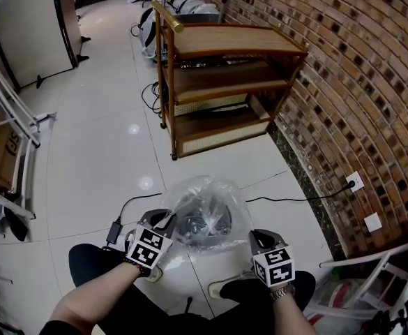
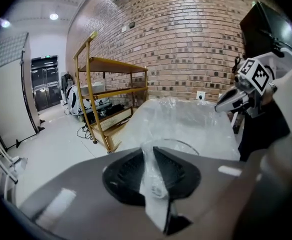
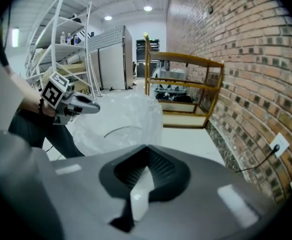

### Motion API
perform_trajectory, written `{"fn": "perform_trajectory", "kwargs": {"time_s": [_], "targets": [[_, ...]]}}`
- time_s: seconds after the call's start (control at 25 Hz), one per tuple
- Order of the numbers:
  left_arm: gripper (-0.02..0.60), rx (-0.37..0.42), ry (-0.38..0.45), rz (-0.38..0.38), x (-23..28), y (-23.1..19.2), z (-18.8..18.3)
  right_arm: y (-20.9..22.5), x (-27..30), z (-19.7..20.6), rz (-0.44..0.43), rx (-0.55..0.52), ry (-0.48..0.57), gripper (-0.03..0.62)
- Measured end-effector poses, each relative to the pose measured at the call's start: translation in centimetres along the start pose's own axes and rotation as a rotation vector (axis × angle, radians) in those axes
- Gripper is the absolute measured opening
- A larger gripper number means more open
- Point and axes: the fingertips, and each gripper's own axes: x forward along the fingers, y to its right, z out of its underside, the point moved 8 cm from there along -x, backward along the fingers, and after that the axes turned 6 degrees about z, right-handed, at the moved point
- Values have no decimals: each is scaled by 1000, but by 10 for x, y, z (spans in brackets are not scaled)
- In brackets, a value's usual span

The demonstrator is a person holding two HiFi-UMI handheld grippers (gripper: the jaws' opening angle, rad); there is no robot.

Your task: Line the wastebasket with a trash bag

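Observation:
A clear trash bag (image 1: 205, 204) is spread open over the round wastebasket (image 1: 205, 222) on the floor in front of me; the dark basket shows through the film. My left gripper (image 1: 163, 223) is shut on the bag's left edge, and a strip of film (image 2: 153, 184) is pinched between its jaws. My right gripper (image 1: 259, 241) is shut on the bag's right edge, with a fold of film (image 3: 138, 191) caught in its jaws. In the left gripper view the bag (image 2: 183, 121) billows ahead, with the right gripper (image 2: 224, 101) beyond it. The right gripper view shows the bag (image 3: 118, 121) and the left gripper (image 3: 93, 105).
A wooden shelf cart (image 1: 221, 82) stands ahead against the brick wall (image 1: 357, 82). A black cable (image 1: 294, 197) runs over the floor to a wall socket (image 1: 355, 181). White metal racks (image 1: 8, 124) stand at the left. My feet (image 1: 228, 288) are just behind the basket.

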Motion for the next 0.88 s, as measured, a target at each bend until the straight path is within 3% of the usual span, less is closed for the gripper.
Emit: {"fn": "perform_trajectory", "kwargs": {"time_s": [0.28,0.6,0.88], "targets": [[44,-28,-52,32,-3,12,20,-18,2,27,-27,4,-92,2],[44,-33,-71,7,5,6,21,-23,21,32,-1,-65,-134,2],[44,-50,-55,-6,10,-1,18,-18,18,17,39,-55,-83,2]]}}
